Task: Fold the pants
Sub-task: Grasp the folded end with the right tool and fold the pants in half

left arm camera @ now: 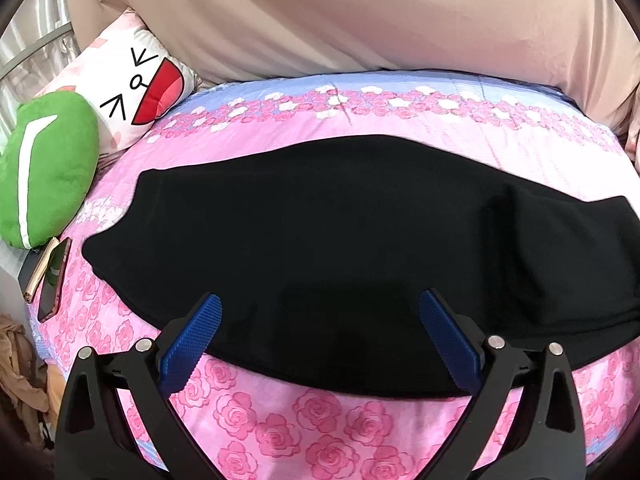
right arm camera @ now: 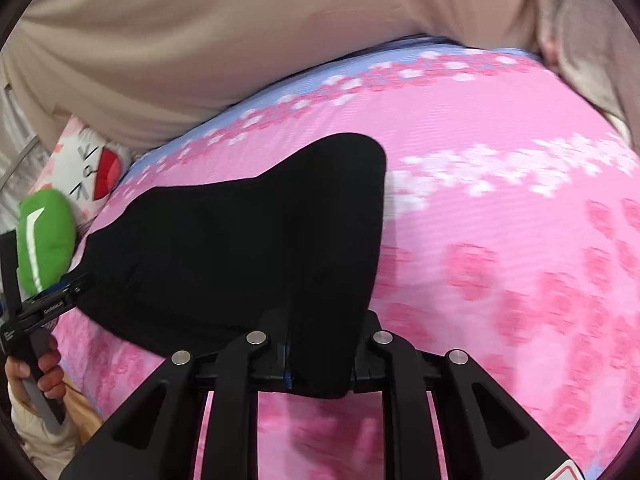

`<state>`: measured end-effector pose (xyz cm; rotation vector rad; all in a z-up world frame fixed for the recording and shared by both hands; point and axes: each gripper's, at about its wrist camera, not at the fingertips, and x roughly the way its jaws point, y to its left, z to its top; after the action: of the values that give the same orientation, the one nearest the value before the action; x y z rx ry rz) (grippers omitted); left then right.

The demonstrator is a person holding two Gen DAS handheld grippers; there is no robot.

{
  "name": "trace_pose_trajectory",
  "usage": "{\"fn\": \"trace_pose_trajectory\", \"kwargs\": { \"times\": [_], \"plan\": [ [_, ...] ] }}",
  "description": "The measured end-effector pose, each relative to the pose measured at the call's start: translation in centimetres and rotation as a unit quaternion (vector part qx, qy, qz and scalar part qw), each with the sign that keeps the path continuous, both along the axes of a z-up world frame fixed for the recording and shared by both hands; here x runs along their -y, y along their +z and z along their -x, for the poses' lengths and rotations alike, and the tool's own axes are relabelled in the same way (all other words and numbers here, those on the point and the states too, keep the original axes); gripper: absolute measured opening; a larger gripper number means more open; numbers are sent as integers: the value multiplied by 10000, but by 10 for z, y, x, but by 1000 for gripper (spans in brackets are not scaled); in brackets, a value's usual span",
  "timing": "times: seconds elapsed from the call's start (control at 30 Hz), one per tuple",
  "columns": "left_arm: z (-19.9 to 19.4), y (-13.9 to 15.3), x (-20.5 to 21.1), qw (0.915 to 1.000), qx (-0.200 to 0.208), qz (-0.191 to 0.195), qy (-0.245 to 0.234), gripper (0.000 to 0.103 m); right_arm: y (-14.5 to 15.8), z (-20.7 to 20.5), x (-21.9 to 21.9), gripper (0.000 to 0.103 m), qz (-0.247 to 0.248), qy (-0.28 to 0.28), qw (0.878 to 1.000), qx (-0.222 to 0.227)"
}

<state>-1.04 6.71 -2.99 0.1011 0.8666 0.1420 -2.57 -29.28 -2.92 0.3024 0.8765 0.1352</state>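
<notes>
Left wrist view: left gripper (left arm camera: 320, 312), jaws wide, over black pants (left arm camera: 340, 240) spread ahead on the pink floral bedsheet (left arm camera: 280, 432); right wrist view alone: right gripper (right arm camera: 316, 364) clamping a raised fold.

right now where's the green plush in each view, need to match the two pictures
Left wrist: green plush at the left edge, above the phone.
Right wrist: green plush at the left edge, smaller, just above the left gripper.
Shared landmark: the cartoon-face pillow beside it.
</notes>
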Motion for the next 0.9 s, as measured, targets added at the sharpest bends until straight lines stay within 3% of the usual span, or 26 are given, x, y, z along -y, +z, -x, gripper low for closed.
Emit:
{"fn": "trace_pose_trajectory", "kwargs": {
  "times": [0.17,0.23,0.3,0.33,0.37,0.4,0.47,0.57,0.63,0.73,0.77,0.9],
  "plan": [
    [-4,-9,-10,9999,-95,71,68,97,4,18,43,20,-27,-450,9990,-53],
    [-7,-15,-11,9998,-161,80,51,97,6,20,39,30,458,-582,9970,-219],
    [-8,-20,-10,9997,-218,124,19,97,25,29,24,42,1257,-962,9874,77],
    [-8,-21,-10,9996,-227,148,0,97,44,38,10,48,1686,-1046,9789,481],
    [-8,-22,-10,9996,-228,173,-16,97,57,43,1,61,1797,-1000,9757,757],
    [-8,-24,-9,9995,-236,206,-47,97,69,46,-12,62,1774,-815,9758,985],
    [-8,-26,-8,9993,-256,248,-89,97,75,36,-54,62,1471,131,9846,934],
    [-6,-30,-9,9990,-311,320,-101,97,50,16,-123,61,1409,1276,9799,606],
    [-3,-29,-15,9988,-310,381,-71,97,27,3,-159,61,1708,1679,9702,375],
    [0,-27,-29,9988,-273,413,37,97,2,-11,-188,61,1925,1854,9635,127],
    [0,-28,-35,9984,-289,467,97,97,-4,-16,-191,57,1989,1811,9631,85],
    [0,-29,-51,9978,-279,573,174,97,-3,-30,-190,18,1905,1521,9697,129]
  ]
}}
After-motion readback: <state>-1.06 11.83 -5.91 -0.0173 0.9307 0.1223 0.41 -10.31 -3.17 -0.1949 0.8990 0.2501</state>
